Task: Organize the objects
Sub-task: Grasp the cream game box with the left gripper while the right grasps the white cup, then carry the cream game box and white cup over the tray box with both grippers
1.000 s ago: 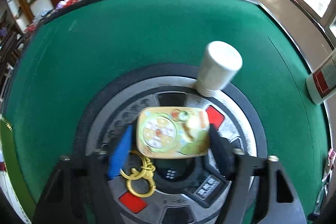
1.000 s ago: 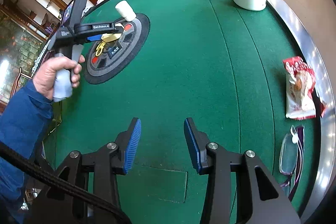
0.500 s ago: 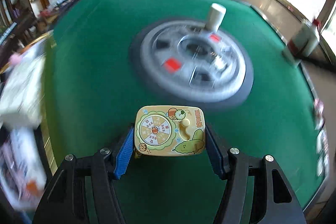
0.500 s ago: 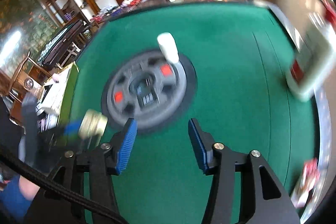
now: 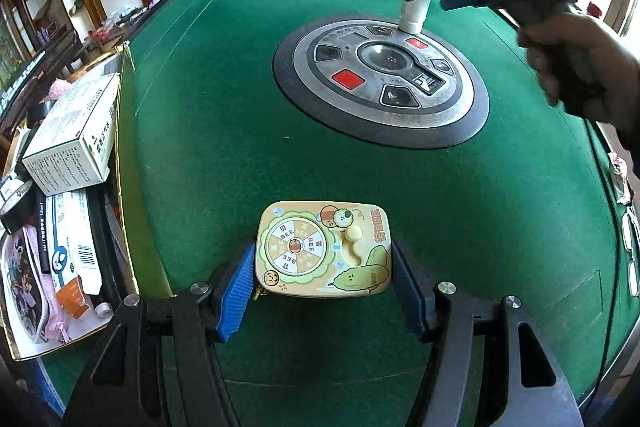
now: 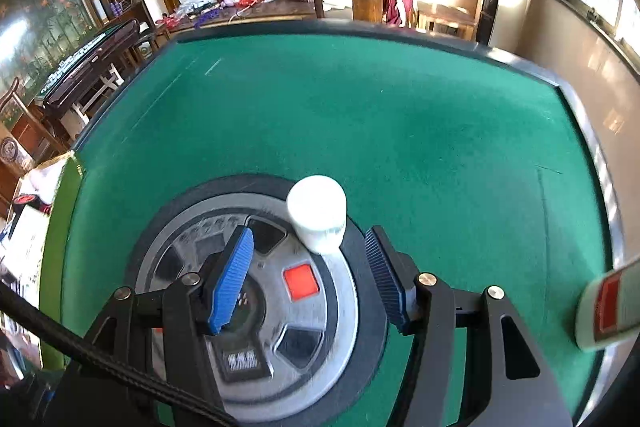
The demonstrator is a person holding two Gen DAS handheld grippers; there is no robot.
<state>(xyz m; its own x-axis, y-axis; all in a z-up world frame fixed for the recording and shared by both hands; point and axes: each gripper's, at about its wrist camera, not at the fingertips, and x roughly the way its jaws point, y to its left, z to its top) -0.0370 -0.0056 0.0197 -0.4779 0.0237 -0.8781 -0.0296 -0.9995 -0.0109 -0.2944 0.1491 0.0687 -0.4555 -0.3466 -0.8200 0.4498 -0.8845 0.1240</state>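
Moved: toy game box [image 5: 323, 249], carried off the round centre console [image 5: 380, 83] toward the table's left edge, clamped between the left gripper [image 5: 324, 291] pads. Right gripper [image 6: 310, 281] has swung over the console, jaws opening and empty, white bottle [image 6: 317, 213] just ahead (likely next pick).

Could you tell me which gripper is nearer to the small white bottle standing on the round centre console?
Right. The right gripper hovers just short of the white bottle, jaws opening with nothing between them. The left gripper, clamped on the yellow tin, sits far across the table.
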